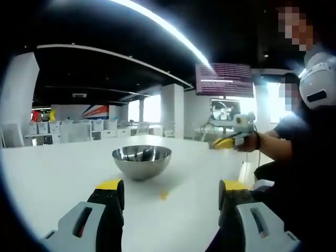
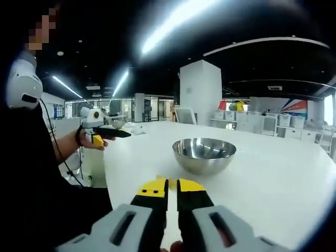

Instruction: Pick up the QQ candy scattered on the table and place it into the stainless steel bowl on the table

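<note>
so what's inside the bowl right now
The bowl looks empty: its shiny inner wall shows reflections and no candy, though the near rim hides the bottom. One yellow candy lies on the table in front of it.

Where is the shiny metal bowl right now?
The stainless steel bowl sits on the white table, ahead of the left gripper in the left gripper view. In the right gripper view it stands beyond the right gripper, slightly to its right.

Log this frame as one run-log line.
left hand-held gripper: open, empty | right hand-held gripper: shut | yellow candy: on table | steel bowl: upright
</note>
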Demonstrator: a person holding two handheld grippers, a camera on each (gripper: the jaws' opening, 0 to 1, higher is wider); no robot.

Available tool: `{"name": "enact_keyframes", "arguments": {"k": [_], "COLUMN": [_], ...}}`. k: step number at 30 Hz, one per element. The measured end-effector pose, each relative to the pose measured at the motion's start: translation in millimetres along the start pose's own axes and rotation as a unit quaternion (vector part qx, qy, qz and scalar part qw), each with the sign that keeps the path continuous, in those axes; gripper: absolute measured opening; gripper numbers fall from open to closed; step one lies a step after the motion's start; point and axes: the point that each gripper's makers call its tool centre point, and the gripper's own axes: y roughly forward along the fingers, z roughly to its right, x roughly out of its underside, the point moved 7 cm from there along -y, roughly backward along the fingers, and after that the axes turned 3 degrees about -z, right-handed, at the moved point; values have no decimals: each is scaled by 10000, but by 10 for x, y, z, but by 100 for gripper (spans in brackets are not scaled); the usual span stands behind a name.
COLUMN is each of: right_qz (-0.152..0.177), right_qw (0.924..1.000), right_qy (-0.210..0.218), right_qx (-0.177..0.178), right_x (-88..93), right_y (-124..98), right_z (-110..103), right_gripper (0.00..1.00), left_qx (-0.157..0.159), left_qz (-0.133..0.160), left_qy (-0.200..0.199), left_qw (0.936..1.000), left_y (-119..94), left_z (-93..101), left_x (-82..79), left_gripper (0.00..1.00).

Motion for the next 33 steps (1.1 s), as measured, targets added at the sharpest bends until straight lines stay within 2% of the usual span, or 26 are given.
{"name": "enact_keyframes", "arguments": {"k": [4, 11, 20, 27, 33], "right_qz": [76, 99, 1, -373, -812], "right_qw": [9998, 9998, 9998, 9970, 9909], "right_qy": [128, 103, -167, -662, -975], "right_qx": [144, 124, 76, -146, -454], "right_x": [40, 5, -230, -547, -663], "right_y": [-63, -3, 154, 551, 937], "right_z": [56, 46, 185, 416, 521], "right_gripper": [8, 8, 8, 8, 8], "left_qx": [40, 50, 46, 90, 135], "left_qz": [-17, 22, -8, -10, -70], "left_qy": [-6, -3, -53, -44, -47], "left_qw": [10000, 10000, 10000, 9999, 9999], "left_y": [21, 7, -9, 15, 35], "left_z": [16, 10, -8, -9, 6], "left_x": [14, -6, 51, 38, 63], "left_gripper": [74, 74, 73, 73, 73]}}
